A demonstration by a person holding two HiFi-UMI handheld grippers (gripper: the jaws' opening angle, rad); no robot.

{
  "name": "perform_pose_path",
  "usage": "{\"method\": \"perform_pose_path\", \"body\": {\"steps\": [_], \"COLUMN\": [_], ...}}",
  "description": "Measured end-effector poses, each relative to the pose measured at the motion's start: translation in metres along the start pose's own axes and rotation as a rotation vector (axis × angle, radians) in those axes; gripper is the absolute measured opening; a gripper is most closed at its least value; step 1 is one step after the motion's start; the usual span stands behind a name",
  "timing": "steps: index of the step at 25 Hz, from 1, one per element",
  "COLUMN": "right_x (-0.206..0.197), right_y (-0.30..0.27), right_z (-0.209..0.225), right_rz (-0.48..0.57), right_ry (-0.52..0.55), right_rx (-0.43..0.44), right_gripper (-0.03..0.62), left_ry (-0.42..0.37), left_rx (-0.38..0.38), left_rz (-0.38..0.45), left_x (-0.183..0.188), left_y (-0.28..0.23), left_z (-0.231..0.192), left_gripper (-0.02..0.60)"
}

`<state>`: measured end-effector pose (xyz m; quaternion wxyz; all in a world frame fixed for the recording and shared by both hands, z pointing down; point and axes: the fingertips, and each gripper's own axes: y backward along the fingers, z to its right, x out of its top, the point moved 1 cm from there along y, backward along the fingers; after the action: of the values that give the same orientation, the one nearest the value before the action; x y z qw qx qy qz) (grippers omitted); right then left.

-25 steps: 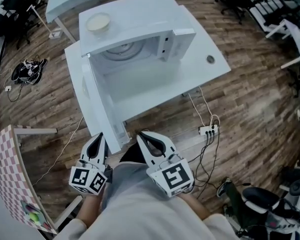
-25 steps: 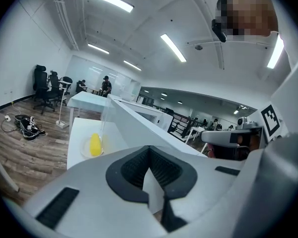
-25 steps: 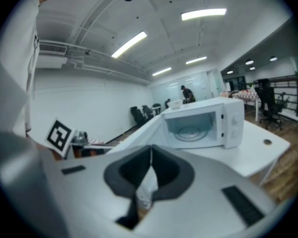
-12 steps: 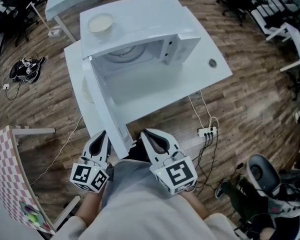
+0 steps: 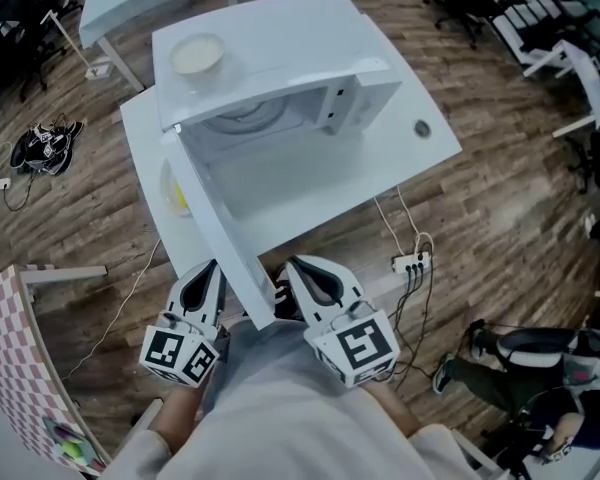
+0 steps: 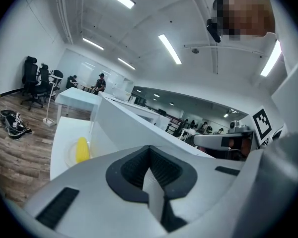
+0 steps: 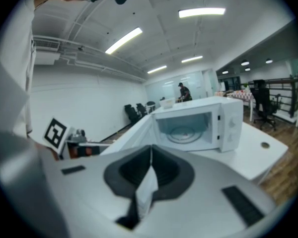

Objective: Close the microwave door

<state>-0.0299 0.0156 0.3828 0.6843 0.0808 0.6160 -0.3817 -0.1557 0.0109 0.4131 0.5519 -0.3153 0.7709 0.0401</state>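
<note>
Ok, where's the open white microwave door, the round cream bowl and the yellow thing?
open white microwave door (image 5: 218,230), head view, its middle.
round cream bowl (image 5: 197,55), head view, centre.
yellow thing (image 6: 82,149), left gripper view, centre.

A white table (image 5: 405,163) stands on the wood floor (image 5: 500,218) and carries a white microwave (image 5: 280,48). Just left of the microwave, a plate (image 5: 170,180) holding a yellow item (image 5: 181,198) lies on the tabletop.

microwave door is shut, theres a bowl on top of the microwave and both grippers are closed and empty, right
No: the microwave door is open, swung out toward the person, as the head view shows. The rest holds: a bowl sits on top of the microwave, and the left gripper and right gripper are both closed and empty.
</note>
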Motion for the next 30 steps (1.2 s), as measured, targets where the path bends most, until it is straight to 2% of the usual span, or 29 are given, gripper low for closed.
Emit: {"method": "perform_pose_path", "body": {"steps": [8, 20, 30], "right_x": [0.0, 0.01, 0.022], "right_y": [-0.005, -0.009, -0.008], "right_z": [0.004, 0.008, 0.037], "right_rz": [-0.004, -0.007, 0.003], "right_ry": [-0.017, 0.016, 0.017], "right_rx": [-0.024, -0.023, -0.02], "right_gripper": [0.023, 0.023, 0.023], "left_ry": [-0.04, -0.052, -0.089], "left_rx": [-0.053, -0.122, -0.164], "left_rz": [0.006, 0.004, -0.011], "left_x": [0.007, 0.007, 0.01], "left_y": [-0.002, -0.012, -0.029], "left_z": [0.001, 0.007, 0.018], "left_gripper": [0.018, 0.018, 0.018]}}
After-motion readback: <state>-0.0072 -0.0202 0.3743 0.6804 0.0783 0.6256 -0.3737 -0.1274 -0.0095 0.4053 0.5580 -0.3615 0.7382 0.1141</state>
